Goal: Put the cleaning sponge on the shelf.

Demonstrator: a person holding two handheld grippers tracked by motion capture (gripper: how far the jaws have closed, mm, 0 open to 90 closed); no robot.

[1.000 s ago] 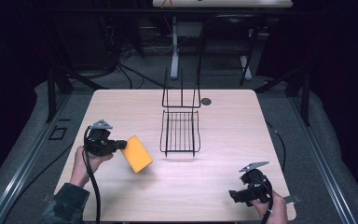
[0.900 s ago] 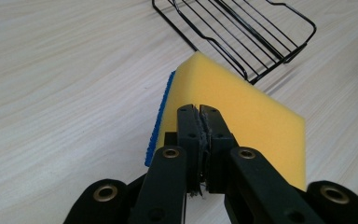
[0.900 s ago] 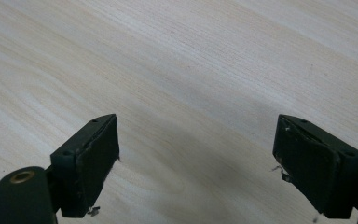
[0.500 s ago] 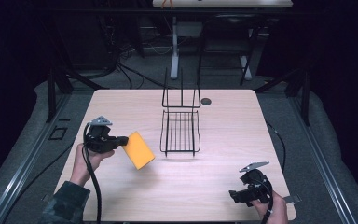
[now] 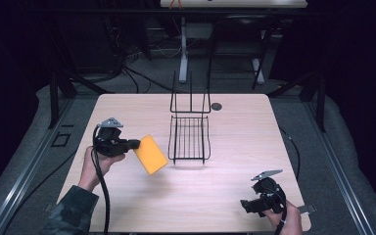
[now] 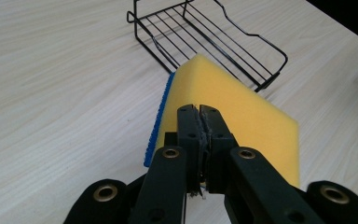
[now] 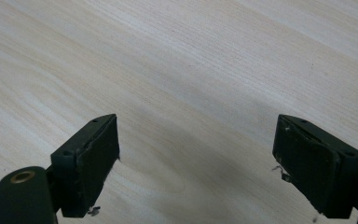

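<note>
Left tongs (image 5: 133, 144), clenched on a yellow sponge (image 5: 151, 154), carry it left of centre frame toward the wire basket (image 5: 190, 138), apparently for loading, while right tongs (image 7: 198, 158) wait released over the desk (image 5: 235, 122).

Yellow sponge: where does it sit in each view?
High view: the yellow sponge is left of centre, held off the left gripper, beside the wire basket.
Left gripper view: centre, above the shut jaws, basket behind.
Right gripper view: bare table between open jaws.
Shared landmark: the wire basket.

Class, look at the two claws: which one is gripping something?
The left claw: it is shut on the yellow sponge, while the right claw is open over bare table.
</note>
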